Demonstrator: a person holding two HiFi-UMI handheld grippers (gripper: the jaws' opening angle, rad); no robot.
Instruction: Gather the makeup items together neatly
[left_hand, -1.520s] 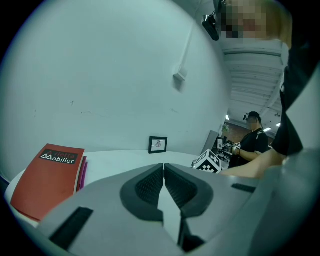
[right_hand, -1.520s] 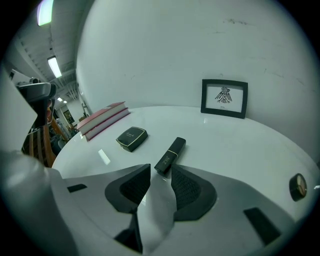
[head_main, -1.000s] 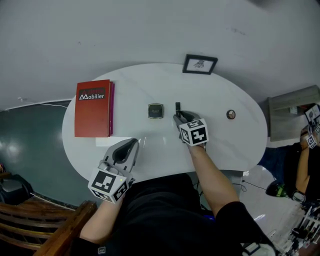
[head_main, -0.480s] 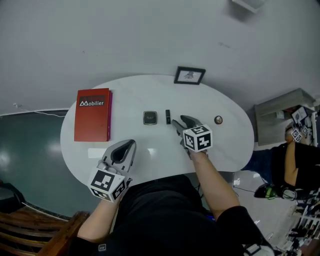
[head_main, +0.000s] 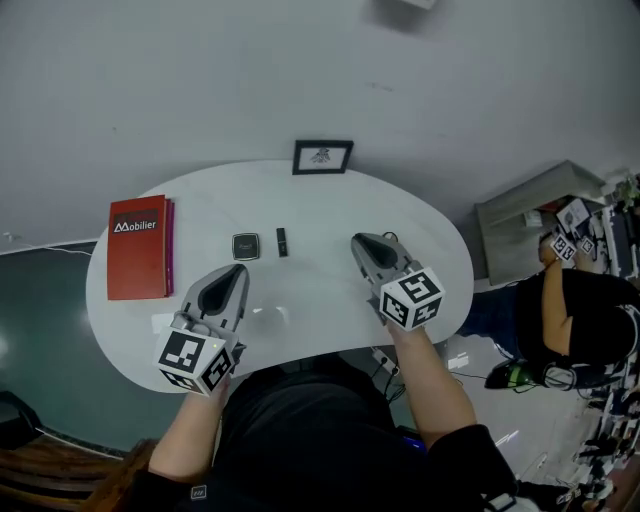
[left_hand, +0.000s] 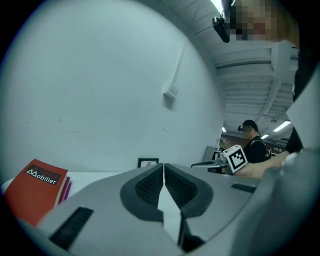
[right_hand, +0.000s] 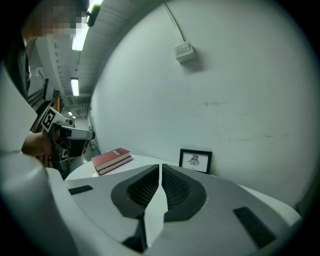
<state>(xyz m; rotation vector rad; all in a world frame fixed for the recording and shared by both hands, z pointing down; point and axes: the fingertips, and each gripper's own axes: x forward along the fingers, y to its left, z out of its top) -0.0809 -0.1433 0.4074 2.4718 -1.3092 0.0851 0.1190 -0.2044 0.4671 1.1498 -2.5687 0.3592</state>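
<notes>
At the bottom of the head view, a person in a black top holds both tools above a glossy white oval table (head_main: 330, 205). The grey plastic left gripper (head_main: 237, 270), lower left, has its ribbed dark pads pressed together with nothing between them. The grey plastic right gripper (head_main: 357, 241), right of centre, has just been closing; its jaws now meet, also empty. Each carries a cube of black-and-white square markers.

Beyond the left gripper's tips, centre left, lie a dark square compact case (head_main: 246, 246) with a paler rim, its lid shut, and a small black stick-shaped tube (head_main: 282, 241) just to its right. Both are clear of the grippers.

At the table's left edge rests a red hardback book (head_main: 138, 260) with "Mobilier" in white on its cover and a pink strip along its right side. Farthest off, a black-framed picture (head_main: 322, 157) of a small dark drawing on white stands against the pale wall (head_main: 200, 80).
</notes>
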